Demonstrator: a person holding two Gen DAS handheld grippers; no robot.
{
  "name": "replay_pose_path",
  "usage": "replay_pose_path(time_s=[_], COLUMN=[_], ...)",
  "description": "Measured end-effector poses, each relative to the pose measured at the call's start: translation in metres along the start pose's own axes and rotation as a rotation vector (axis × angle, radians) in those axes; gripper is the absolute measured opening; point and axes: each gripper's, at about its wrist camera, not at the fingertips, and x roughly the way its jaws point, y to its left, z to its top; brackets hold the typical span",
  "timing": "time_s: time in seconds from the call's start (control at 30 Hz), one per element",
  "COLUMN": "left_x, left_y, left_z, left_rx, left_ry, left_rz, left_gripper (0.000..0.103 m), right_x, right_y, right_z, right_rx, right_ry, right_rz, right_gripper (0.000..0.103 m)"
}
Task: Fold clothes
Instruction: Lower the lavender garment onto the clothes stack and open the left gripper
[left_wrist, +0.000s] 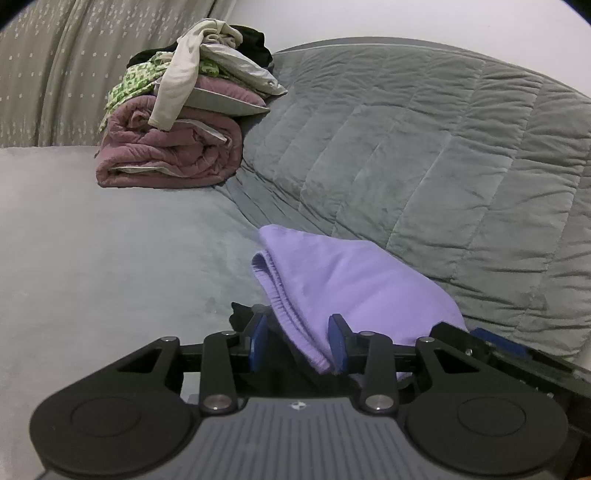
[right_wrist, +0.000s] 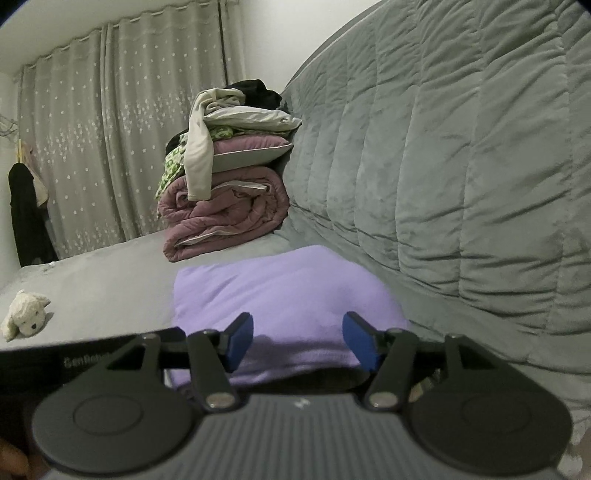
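A lilac garment (left_wrist: 347, 288) lies folded on the grey bed sheet (left_wrist: 92, 258), close to the quilted backrest. My left gripper (left_wrist: 299, 342) is at its near left corner. The ribbed hem runs between the blue pads and lies against the right one, with dark cloth filling the gap to the left pad, so it looks shut on the garment. In the right wrist view the lilac garment (right_wrist: 288, 288) spreads out ahead. My right gripper (right_wrist: 300, 344) hovers over its near edge, open, with the pads wide apart and nothing pressed between them. Its black body (left_wrist: 491, 347) shows beside the left gripper.
A pile of mauve quilt, pillow and loose clothes (left_wrist: 173, 147) stands further back on the bed. The grey quilted backrest (left_wrist: 443, 166) rises along the right. A star-patterned curtain (right_wrist: 110, 129), a hanging dark garment (right_wrist: 26, 214) and a white plush dog (right_wrist: 26, 321) are on the left.
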Motion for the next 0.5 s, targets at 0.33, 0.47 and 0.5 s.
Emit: replay_pose_path(time_s=[0.33, 0.47, 0.5], left_x=[-0.014, -0.018, -0.018], left_y=[0.002, -0.001, -0.001], left_z=[-0.037, -0.043, -0.044], left_rx=[0.042, 0.049, 0.049], left_ry=[0.077, 0.096, 0.105], left_rz=[0.031, 0.035, 0.038], left_gripper=[0.035, 0.035, 0.035], right_x=[-0.024, -0.034, -0.035], right_y=[0.009, 0.008, 0.008], right_z=[-0.043, -0.058, -0.060], right_rx=[0.086, 0.116, 0.122], right_ry=[0.034, 0.040, 0.038], right_rz=[-0.047, -0.067, -0.075], right_gripper=[0.060, 0.074, 0.076])
